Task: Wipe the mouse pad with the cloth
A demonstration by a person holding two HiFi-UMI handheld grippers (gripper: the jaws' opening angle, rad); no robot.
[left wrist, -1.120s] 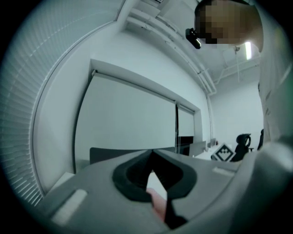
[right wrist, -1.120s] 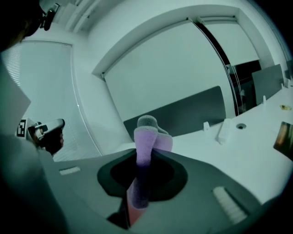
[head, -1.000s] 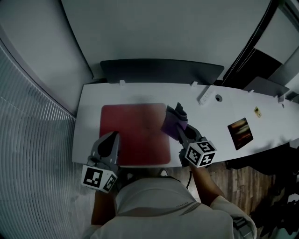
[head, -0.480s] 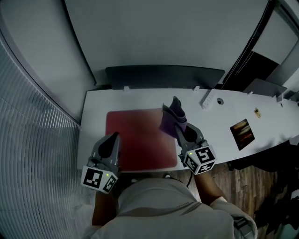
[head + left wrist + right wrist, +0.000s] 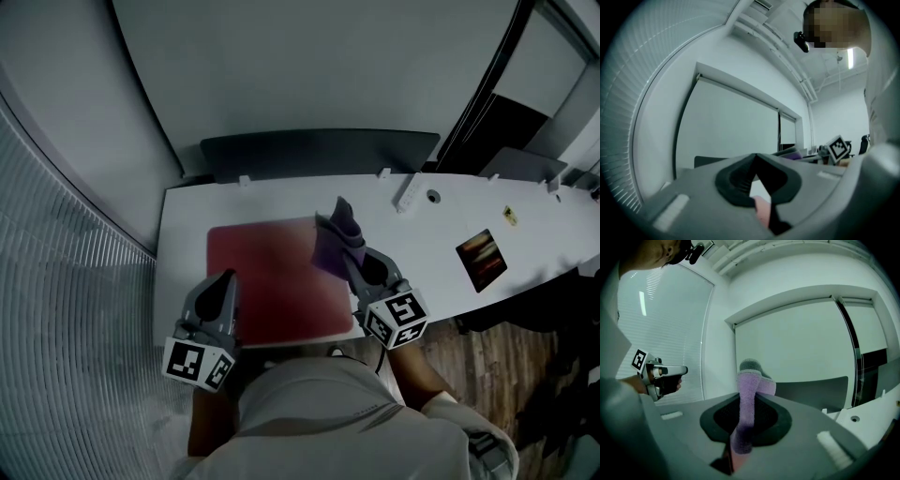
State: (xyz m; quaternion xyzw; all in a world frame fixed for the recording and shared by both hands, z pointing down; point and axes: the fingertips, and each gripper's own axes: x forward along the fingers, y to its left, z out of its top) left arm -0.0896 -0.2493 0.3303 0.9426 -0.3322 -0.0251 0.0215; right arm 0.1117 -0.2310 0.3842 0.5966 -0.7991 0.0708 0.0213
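A red mouse pad (image 5: 267, 281) lies on the white desk (image 5: 183, 230) in the head view. My right gripper (image 5: 349, 258) is shut on a purple cloth (image 5: 332, 242), which overlaps the pad's upper right corner; I cannot tell if it touches the pad. In the right gripper view the cloth (image 5: 747, 390) stands up between the shut jaws of the right gripper (image 5: 746, 404). My left gripper (image 5: 226, 280) hovers over the pad's near left corner, shut and holding nothing. The left gripper (image 5: 756, 156) shows its tips meeting in its own view.
A white power strip (image 5: 406, 194) and a dark picture card (image 5: 480, 259) lie on the desk to the right. A dark panel (image 5: 319, 150) runs behind the desk. A ribbed wall (image 5: 66, 328) closes the left side, and wooden floor (image 5: 469, 347) shows at the lower right.
The right gripper has carried the cloth leftward, from beside the pad's right edge to over its upper right corner. The left gripper has stayed in place.
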